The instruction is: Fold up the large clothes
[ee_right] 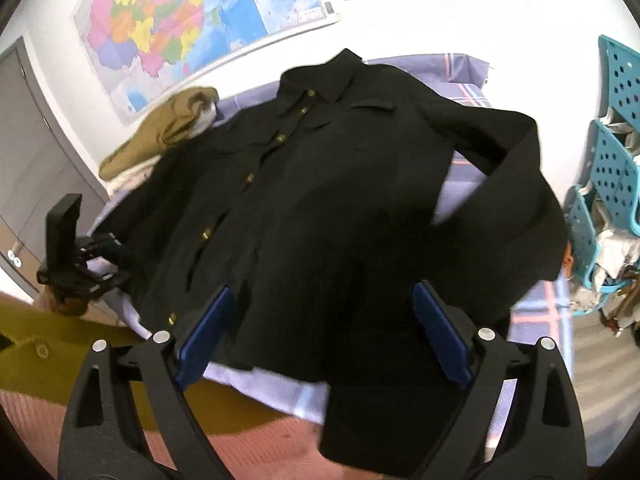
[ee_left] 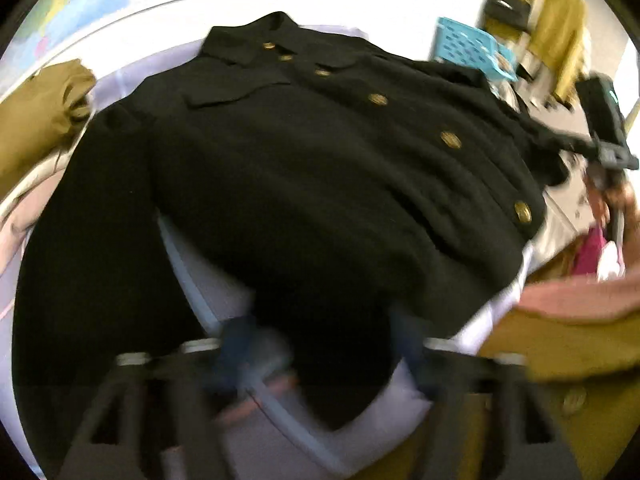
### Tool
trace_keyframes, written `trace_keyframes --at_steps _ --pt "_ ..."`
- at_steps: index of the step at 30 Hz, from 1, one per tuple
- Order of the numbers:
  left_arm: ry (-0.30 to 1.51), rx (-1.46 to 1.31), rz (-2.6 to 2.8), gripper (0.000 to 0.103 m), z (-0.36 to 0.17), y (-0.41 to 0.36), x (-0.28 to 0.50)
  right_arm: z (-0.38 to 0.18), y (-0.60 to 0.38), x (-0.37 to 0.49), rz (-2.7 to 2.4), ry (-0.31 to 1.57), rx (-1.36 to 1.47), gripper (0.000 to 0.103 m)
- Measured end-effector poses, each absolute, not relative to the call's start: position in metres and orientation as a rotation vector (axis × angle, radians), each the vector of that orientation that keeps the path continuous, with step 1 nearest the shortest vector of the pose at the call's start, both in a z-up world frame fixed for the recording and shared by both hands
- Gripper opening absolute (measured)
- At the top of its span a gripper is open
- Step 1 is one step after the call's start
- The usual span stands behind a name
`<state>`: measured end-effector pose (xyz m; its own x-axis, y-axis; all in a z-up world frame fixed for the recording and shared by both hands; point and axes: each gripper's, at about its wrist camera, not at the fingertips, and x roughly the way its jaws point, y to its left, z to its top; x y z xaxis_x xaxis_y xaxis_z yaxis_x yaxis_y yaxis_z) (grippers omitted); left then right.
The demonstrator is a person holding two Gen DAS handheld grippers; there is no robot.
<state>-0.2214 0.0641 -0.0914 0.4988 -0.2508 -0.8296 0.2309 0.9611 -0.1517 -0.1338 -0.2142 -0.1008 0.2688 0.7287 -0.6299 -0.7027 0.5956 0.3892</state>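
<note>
While both wrist views look along the bed (ee_right: pixel 464 92), its lilac plaid sheet shows only around the edges — a black button-front jacket (ee_right: pixel 320 200) covers most of it. Jacket lies face up, collar toward the wall, hem toward the cameras and hanging a little over the near edge. Gold buttons (ee_left: pixel 451 139) run down the closed front; two flap pockets sit across the chest. One sleeve lies bent outward on the sheet in the right wrist view, cuff near the bed's near edge.

Wall map (ee_right: pixel 192 28), multicoloured, hangs behind the bed. Olive-brown garment (ee_right: pixel 160 136), bunched, sits on the bed near the collar, touching the jacket's shoulder area. Teal perforated baskets (ee_right: pixel 616 152) stand stacked off the bed's far side.

Right gripper (ee_right: pixel 320 340): jaws wide apart, blue pads (ee_right: pixel 440 336) flanking the jacket's hem, nothing clamped between them; whether the pads touch the cloth — cannot tell.

Left gripper (ee_left: pixel 320 344): own view heavily blurred, jaws apart over the hem. From the right wrist view it sits at the jacket's far side edge (ee_right: pixel 76 256), beside the fabric.
</note>
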Motion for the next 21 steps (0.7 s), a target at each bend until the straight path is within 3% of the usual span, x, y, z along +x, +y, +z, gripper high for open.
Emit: trace_keyframes --at_steps 1,4,5,9,13,14,15,16,17,19,21 --pt "1.014 -0.092 -0.298 0.017 -0.09 0.073 -0.215 -0.098 -0.212 -0.137 0.972 0.856 0.026 0.072" --pt "0.992 -0.197 -0.258 0.013 -0.079 0.094 -0.214 -0.094 -0.203 -0.142 0.98 0.856 -0.015 0.036" --pt "0.984 -0.225 -0.257 0.013 -0.075 0.1 -0.214 -0.093 -0.204 -0.141 0.985 0.876 0.007 0.018" --pt "0.938 -0.286 -0.224 0.013 -0.042 0.127 -0.232 -0.056 -0.22 -0.16 1.091 0.788 0.113 0.006" --pt "0.933 -0.254 -0.239 0.018 -0.021 0.135 -0.245 -0.052 -0.222 -0.159 1.077 0.804 0.053 0.006" --pt "0.952 -0.217 -0.246 0.024 -0.027 0.129 -0.243 -0.064 -0.217 -0.153 1.067 0.863 0.026 0.01" --pt "0.992 -0.137 -0.208 0.037 -0.036 0.123 -0.24 -0.072 -0.213 -0.149 1.036 0.886 -0.005 0.022" --pt "1.03 -0.063 -0.139 0.044 -0.045 0.121 -0.236 -0.082 -0.209 -0.144 0.995 0.924 -0.042 0.034" --pt "1.052 -0.002 -0.1 0.048 -0.052 0.118 -0.233 -0.09 -0.205 -0.141 0.996 0.952 -0.057 0.052" --pt "1.017 -0.003 -0.127 0.049 -0.049 0.119 -0.236 -0.09 -0.205 -0.138 0.999 0.943 -0.044 0.055" --pt "0.964 -0.032 -0.168 0.063 -0.04 0.12 -0.239 -0.079 -0.21 -0.135 1.011 0.884 -0.005 0.056"
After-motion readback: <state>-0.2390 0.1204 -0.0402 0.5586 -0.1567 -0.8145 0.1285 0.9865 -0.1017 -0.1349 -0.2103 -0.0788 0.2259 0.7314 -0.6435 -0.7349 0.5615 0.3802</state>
